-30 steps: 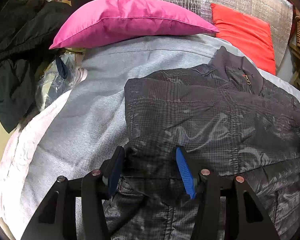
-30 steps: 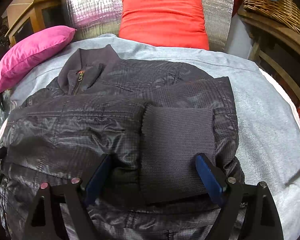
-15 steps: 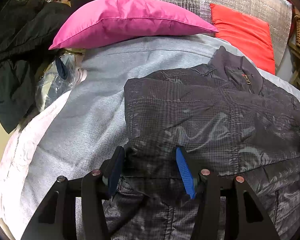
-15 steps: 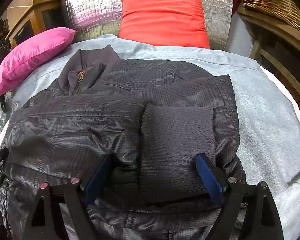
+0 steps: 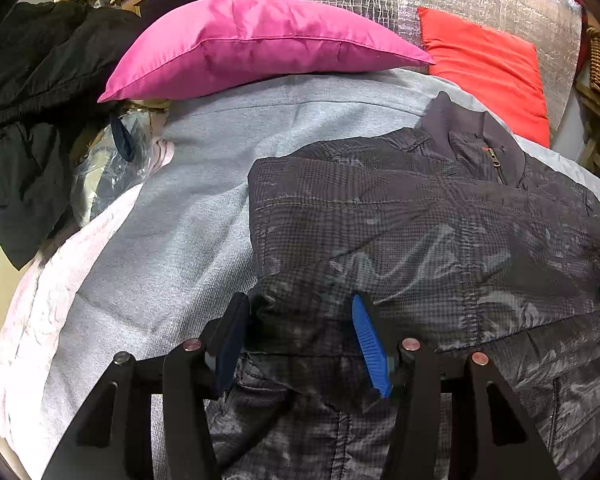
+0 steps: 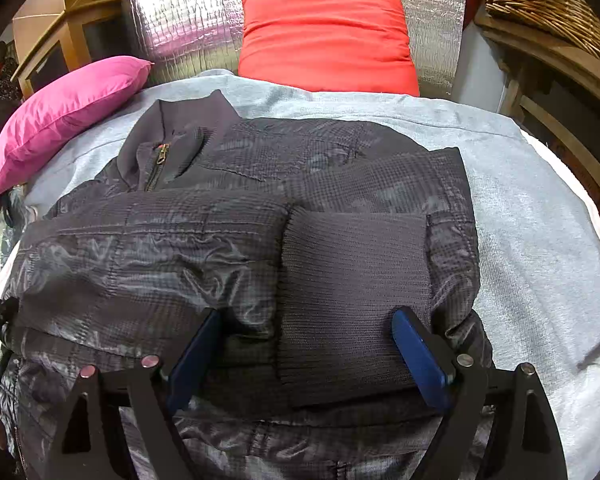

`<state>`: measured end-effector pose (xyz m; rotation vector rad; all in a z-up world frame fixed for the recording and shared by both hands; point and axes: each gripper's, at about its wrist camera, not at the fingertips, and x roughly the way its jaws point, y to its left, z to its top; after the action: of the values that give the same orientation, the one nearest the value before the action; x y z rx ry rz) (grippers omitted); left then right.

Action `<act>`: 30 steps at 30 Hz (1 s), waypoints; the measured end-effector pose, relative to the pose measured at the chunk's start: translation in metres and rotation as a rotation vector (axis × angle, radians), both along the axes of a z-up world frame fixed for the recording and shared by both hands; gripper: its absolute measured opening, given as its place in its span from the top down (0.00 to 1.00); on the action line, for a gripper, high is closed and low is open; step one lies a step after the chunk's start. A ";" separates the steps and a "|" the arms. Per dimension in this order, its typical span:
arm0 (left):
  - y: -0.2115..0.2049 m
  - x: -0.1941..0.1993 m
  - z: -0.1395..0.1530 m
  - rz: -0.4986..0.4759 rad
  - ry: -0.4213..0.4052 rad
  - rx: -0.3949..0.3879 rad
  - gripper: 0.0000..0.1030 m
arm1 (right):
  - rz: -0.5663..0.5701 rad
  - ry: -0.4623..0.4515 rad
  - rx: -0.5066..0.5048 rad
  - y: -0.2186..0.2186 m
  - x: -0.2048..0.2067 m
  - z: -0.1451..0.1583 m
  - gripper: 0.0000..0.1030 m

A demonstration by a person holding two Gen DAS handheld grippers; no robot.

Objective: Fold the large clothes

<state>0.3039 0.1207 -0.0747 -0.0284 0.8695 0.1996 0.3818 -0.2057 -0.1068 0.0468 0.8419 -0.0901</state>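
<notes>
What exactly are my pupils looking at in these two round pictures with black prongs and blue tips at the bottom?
There is no robot here. A person holds a two-fingered claw in each hand, and a fisheye camera on each looks forward along its fingers, so the pictures bulge.

One picture comes from the left claw, the other from the right claw. Both are open, their blue pads on either side of a fold of the dark quilted jacket; neither is clamped shut.

The jacket lies on a grey blanket, zipped collar away from the cameras, with one sleeve folded across its front so the ribbed cuff shows. Behind lie a pink pillow and a red pillow.
</notes>
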 end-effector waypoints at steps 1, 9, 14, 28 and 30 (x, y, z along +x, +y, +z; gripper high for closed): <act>0.000 0.000 0.000 -0.001 0.000 -0.001 0.47 | 0.000 0.001 0.000 0.000 0.000 0.000 0.13; 0.004 0.000 0.005 -0.002 0.001 -0.008 0.47 | -0.009 0.028 0.032 -0.002 0.001 0.009 0.13; 0.003 0.010 0.029 0.005 -0.060 -0.058 0.47 | -0.013 -0.055 0.173 -0.015 0.005 0.051 0.13; -0.032 0.050 0.004 -0.085 0.053 0.080 0.36 | -0.077 0.145 -0.034 -0.014 0.069 0.003 0.00; -0.023 0.040 0.015 -0.081 0.006 0.034 0.36 | -0.070 0.085 0.003 -0.017 0.056 0.022 0.00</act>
<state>0.3438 0.0976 -0.0600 0.0393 0.8711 0.1384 0.4377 -0.2229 -0.0852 0.0759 0.9255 -0.1574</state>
